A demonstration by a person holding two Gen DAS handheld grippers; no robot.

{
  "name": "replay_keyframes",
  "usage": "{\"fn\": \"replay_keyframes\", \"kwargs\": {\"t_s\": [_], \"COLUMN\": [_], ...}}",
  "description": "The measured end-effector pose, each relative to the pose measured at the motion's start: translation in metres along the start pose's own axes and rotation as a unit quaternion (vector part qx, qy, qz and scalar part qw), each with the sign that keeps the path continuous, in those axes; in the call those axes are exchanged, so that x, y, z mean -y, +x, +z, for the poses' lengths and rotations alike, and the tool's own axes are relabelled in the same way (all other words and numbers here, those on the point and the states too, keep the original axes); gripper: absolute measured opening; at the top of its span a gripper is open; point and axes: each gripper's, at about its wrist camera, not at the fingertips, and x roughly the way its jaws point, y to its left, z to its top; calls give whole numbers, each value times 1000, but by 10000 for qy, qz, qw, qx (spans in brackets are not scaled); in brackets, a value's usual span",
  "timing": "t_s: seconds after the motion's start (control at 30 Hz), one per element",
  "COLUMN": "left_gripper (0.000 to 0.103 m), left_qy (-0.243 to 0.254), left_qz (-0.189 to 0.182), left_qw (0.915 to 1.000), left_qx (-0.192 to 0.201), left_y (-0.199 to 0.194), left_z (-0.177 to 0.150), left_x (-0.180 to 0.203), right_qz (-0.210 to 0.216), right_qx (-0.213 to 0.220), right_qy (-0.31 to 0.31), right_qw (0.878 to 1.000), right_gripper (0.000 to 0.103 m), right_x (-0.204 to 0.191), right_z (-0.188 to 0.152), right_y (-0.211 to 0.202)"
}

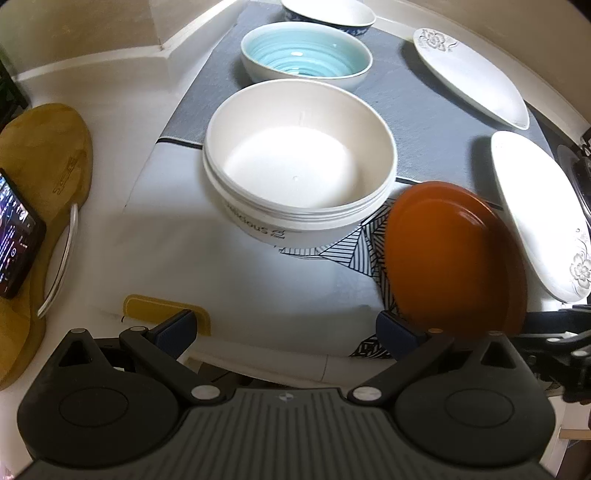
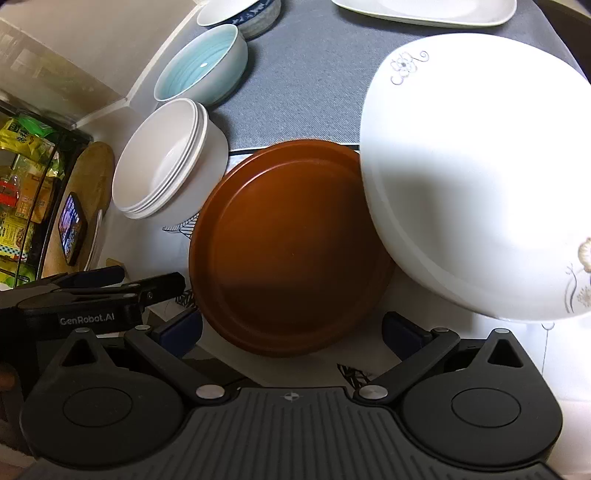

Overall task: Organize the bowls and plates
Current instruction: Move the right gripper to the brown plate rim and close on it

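A brown plate [image 2: 291, 247] lies flat beside the stacked white bowls [image 2: 166, 158], its far edge touching a floral white plate [image 2: 472, 177]. Both the right gripper [image 2: 291, 330] and left gripper [image 1: 286, 325] hang spread and empty. Likely rigid, slick and breakable; its near rim looks the best hold.

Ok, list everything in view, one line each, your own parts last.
white bowl stack: one stack, white, near mat edge
ribbed bowl: one, pale blue inside, behind the stack
patterned bowl: one, blue and white, farthest back
brown plate: one, brown, nearest the grippers
flowered plates: two visible, white, right side
table mat: one, grey
cutting board: one, wooden, far left
phone: one, black, on the board
left gripper: open
right gripper: open
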Motion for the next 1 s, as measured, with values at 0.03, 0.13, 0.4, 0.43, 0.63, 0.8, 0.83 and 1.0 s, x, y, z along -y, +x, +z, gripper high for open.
{"fn": "replay_keyframes", "kwargs": {"t_s": [0.03,0.13,0.4,0.43,0.63,0.8,0.83,1.0], "left_gripper": [103,103,103,103,103,103,103,103], "left_qy": [28,91,258,279,287,286,289,262], "left_qz": [-15,-72,-104,-93,-293,-269,-232,-235], "left_qw": [10000,9999,9995,9994,9991,9992,9993,9993], "left_qx": [5,45,155,175,87,99,106,89], "left_y": [0,0,0,0,3,4,5,5], "left_z": [1,1,6,7,8,5,5,5], "left_x": [-1,-1,9,10,7,7,7,3], "right_qz": [-14,19,-229,-238,-180,-241,-231,-328], "right_qx": [-1,71,301,331,447,641,650,671], "right_qy": [6,96,-57,-36,117,21,-65,-621], "right_qw": [10000,9999,9993,9992,9988,9977,9976,9953], "right_gripper": [103,103,103,103,102,86,84,55], "right_x": [-1,0,-12,-12,-8,-10,-12,-23], "right_z": [0,-1,3,4,2,1,2,3], "right_y": [0,-2,5,5,4,3,4,9]}}
